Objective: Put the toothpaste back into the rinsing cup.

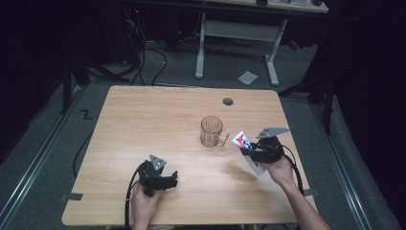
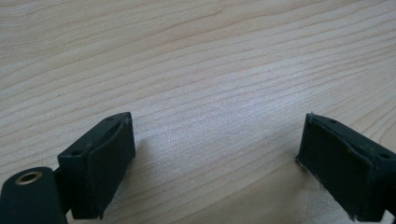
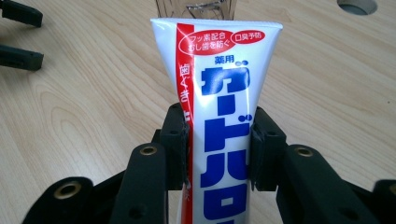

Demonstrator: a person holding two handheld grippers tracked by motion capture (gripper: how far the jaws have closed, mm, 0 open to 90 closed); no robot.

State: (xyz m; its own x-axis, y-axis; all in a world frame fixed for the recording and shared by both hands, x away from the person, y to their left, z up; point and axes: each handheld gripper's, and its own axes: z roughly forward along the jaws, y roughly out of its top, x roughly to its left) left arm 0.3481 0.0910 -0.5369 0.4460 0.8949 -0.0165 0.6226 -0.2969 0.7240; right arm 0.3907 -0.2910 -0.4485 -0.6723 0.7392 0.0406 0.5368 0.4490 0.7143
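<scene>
High view: one mug [image 1: 211, 131], one toothpaste tube [image 1: 246, 149], two hand-held grippers.

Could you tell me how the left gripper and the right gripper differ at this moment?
The left gripper has its jaws wide apart over bare wood, holding nothing; the right gripper has its jaws closed on a white toothpaste tube. The left one is farther from the glass mug; the right one is near the mug's handle. Both are black and hand-held above the wooden table.

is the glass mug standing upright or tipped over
Upright. In the high view the glass mug stands on its base on the table, open mouth up, handle toward the toothpaste tube.
</scene>
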